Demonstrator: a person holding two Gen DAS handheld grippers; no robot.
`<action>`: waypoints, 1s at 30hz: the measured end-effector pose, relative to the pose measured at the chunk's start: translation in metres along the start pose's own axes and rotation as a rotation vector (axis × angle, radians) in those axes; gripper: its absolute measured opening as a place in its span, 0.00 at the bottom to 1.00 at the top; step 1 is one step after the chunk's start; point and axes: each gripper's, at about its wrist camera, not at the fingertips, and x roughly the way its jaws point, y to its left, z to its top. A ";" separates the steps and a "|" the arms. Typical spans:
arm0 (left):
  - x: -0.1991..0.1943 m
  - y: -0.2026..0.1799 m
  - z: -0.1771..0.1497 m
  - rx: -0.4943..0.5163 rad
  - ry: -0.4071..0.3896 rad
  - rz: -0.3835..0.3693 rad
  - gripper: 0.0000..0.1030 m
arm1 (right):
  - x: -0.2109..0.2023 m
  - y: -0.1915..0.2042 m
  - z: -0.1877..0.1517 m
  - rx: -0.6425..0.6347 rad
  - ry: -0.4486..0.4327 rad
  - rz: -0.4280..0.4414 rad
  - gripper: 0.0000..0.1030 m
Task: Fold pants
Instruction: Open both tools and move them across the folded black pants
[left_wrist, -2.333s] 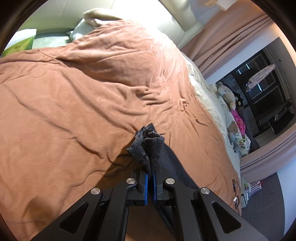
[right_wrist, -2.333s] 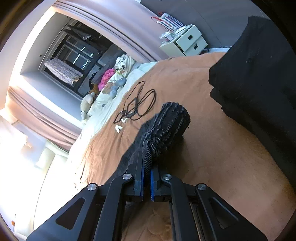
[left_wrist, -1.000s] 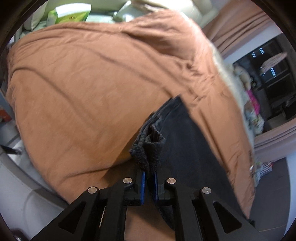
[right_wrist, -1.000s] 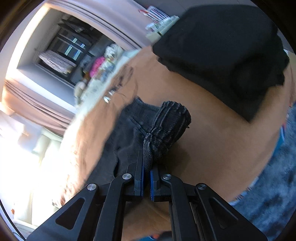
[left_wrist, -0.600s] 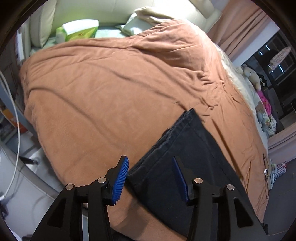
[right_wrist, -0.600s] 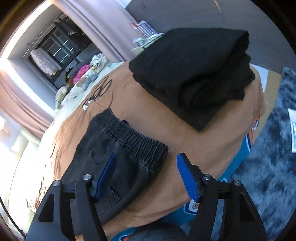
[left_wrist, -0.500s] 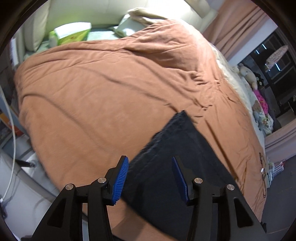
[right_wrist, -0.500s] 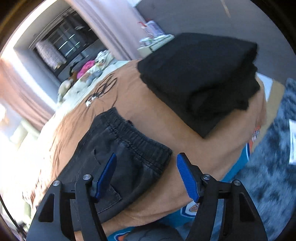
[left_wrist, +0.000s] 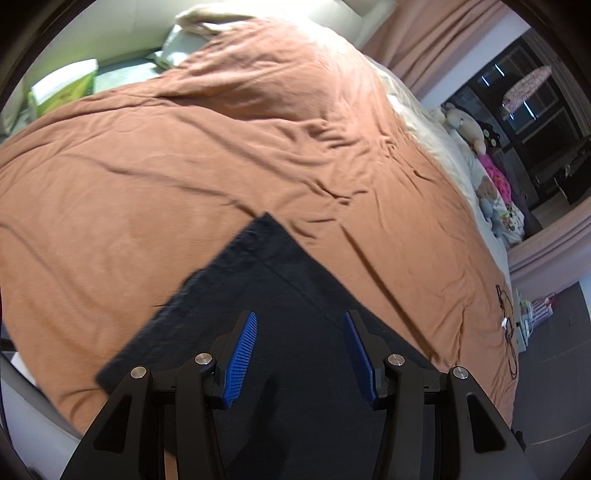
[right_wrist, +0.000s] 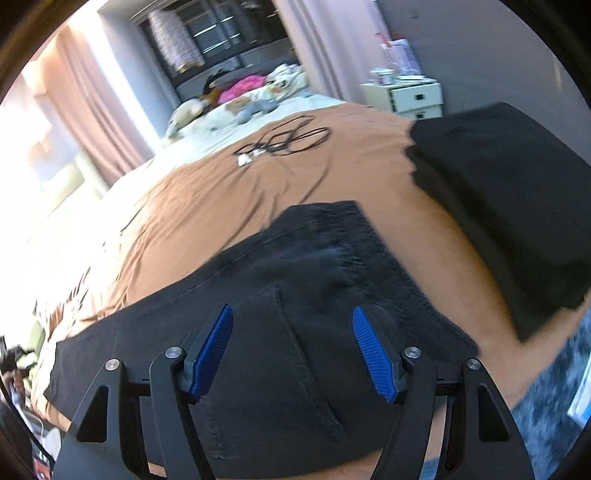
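Note:
Dark grey pants (left_wrist: 266, 295) lie flat on the brown bed cover (left_wrist: 184, 166). The left wrist view shows the leg hem end. The right wrist view shows the elastic waistband end and a back pocket of the pants (right_wrist: 306, 295). My left gripper (left_wrist: 299, 354) is open and empty, just above the leg end. My right gripper (right_wrist: 295, 354) is open and empty, just above the waist end near the pocket.
A stack of folded black clothes (right_wrist: 509, 206) lies on the bed to the right of the waistband. A black cable with a white plug (right_wrist: 284, 142) lies farther back. Stuffed toys (left_wrist: 476, 140), a white nightstand (right_wrist: 410, 98) and curtains stand beyond the bed. A green-white box (left_wrist: 62, 90) sits near the pillows.
Both grippers were shut on bunched pants fabric, then opened and let go. The pants now lie flat, and both grippers have moved in closer over them.

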 end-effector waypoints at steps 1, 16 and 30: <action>0.004 -0.005 0.001 0.002 0.006 0.003 0.50 | 0.006 0.004 0.004 -0.020 0.010 0.010 0.64; 0.076 -0.064 0.007 -0.038 0.136 0.032 0.50 | 0.099 0.104 0.036 -0.358 0.165 0.127 0.65; 0.136 -0.084 0.020 0.002 0.204 0.165 0.50 | 0.202 0.195 0.055 -0.590 0.269 0.222 0.65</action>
